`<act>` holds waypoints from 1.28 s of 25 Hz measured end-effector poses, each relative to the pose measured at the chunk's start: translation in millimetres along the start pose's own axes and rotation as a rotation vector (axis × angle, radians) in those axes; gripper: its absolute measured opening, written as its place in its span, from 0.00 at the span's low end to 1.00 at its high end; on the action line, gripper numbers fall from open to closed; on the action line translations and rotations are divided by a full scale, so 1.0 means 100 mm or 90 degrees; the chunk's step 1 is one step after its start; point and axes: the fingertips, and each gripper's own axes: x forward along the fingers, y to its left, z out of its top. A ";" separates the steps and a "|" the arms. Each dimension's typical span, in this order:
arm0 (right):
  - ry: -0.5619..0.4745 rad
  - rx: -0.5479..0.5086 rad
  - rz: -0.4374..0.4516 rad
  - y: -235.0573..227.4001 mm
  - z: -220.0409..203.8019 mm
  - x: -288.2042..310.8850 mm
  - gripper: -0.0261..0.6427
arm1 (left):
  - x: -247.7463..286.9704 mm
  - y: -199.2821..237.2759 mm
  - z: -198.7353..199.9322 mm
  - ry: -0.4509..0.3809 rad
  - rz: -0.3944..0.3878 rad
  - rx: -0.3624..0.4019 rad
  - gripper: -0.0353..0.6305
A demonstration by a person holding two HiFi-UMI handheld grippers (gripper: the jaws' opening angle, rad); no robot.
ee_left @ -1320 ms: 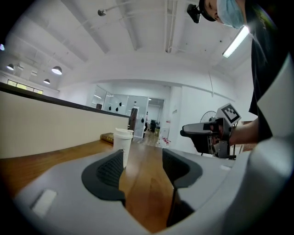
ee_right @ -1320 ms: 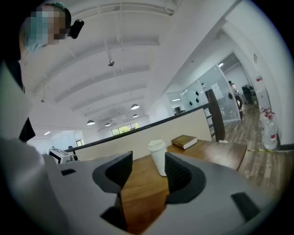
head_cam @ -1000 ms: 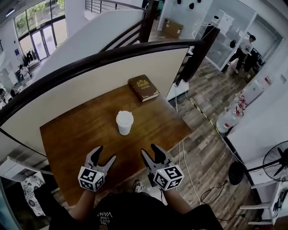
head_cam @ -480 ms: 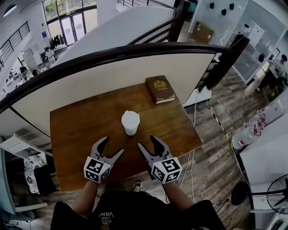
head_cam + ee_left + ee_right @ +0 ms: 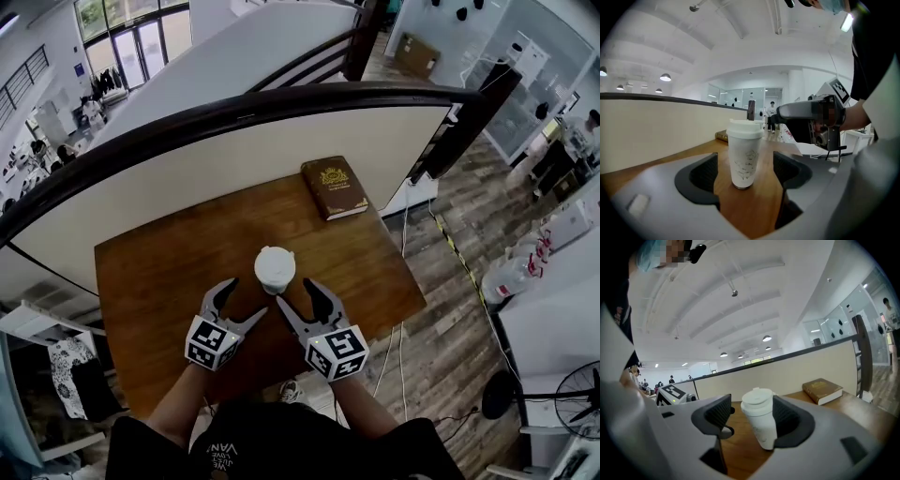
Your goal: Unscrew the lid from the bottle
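White bottle (image 5: 743, 159), lid (image 5: 275, 264) on, upright mid-frame on wooden table (image 5: 159, 272) | left gripper (image 5: 244, 300): jaws wide apart, just opening, bottle ahead between them, untouched | right gripper (image 5: 297, 295): jaws apart, just opening, gripping nothing | brown book (image 5: 334, 187) upper right: gold print unreadable

The head view looks steeply down from above and behind the left claw (image 5: 241, 302) and right claw (image 5: 296, 293), taking in the whole worktop (image 5: 159, 281). Each claw view sits low behind its own jaws, facing almost level, close to the bottle (image 5: 275, 269) just ahead. All three views share the bottle and the book (image 5: 334, 187) beyond it.
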 end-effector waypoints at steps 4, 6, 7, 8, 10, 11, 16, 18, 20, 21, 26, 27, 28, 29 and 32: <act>0.003 -0.014 -0.007 -0.07 -0.02 0.18 0.41 | 0.20 0.03 0.00 -0.009 -0.039 -0.006 0.59; 0.005 -0.024 -0.009 -0.09 -0.03 0.25 0.41 | 0.28 0.04 -0.04 -0.012 -0.055 -0.007 0.59; 0.006 -0.029 -0.009 -0.09 -0.03 0.28 0.42 | 0.32 0.04 -0.06 -0.014 -0.061 -0.009 0.59; 0.007 -0.034 -0.009 -0.10 -0.03 0.30 0.42 | 0.35 0.04 -0.05 -0.018 -0.065 -0.013 0.59; 0.005 -0.045 -0.007 -0.10 -0.01 0.35 0.43 | 0.42 0.04 -0.06 -0.028 -0.077 -0.016 0.59; 0.003 -0.054 -0.007 -0.10 0.00 0.38 0.43 | 0.46 0.04 -0.09 -0.031 -0.086 -0.013 0.59; 0.014 -0.111 -0.004 -0.09 -0.02 0.48 0.44 | 0.63 0.01 -0.13 -0.041 -0.122 0.003 0.59; 0.008 -0.119 -0.002 -0.09 -0.01 0.53 0.44 | 0.69 0.02 -0.13 -0.043 -0.129 0.008 0.59; -0.002 -0.128 -0.002 -0.10 0.01 0.56 0.44 | 0.73 0.02 -0.12 -0.046 -0.135 0.012 0.59; -0.002 -0.131 -0.002 -0.10 0.01 0.57 0.45 | 0.75 0.01 -0.11 -0.047 -0.139 0.016 0.59; 0.007 -0.153 -0.015 -0.11 -0.03 0.63 0.46 | 0.82 0.00 -0.10 -0.065 -0.144 0.029 0.59; 0.009 -0.149 -0.016 -0.11 -0.03 0.63 0.47 | 0.82 0.01 -0.10 -0.069 -0.144 0.029 0.59; 0.012 -0.141 -0.014 -0.11 -0.04 0.63 0.47 | 0.82 0.01 -0.10 -0.073 -0.145 0.029 0.59; 0.012 -0.134 -0.008 -0.12 -0.04 0.63 0.47 | 0.82 0.01 -0.10 -0.077 -0.148 0.030 0.59; -0.006 -0.133 0.046 -0.10 -0.01 0.62 0.47 | 0.81 0.01 -0.10 -0.082 -0.161 0.036 0.59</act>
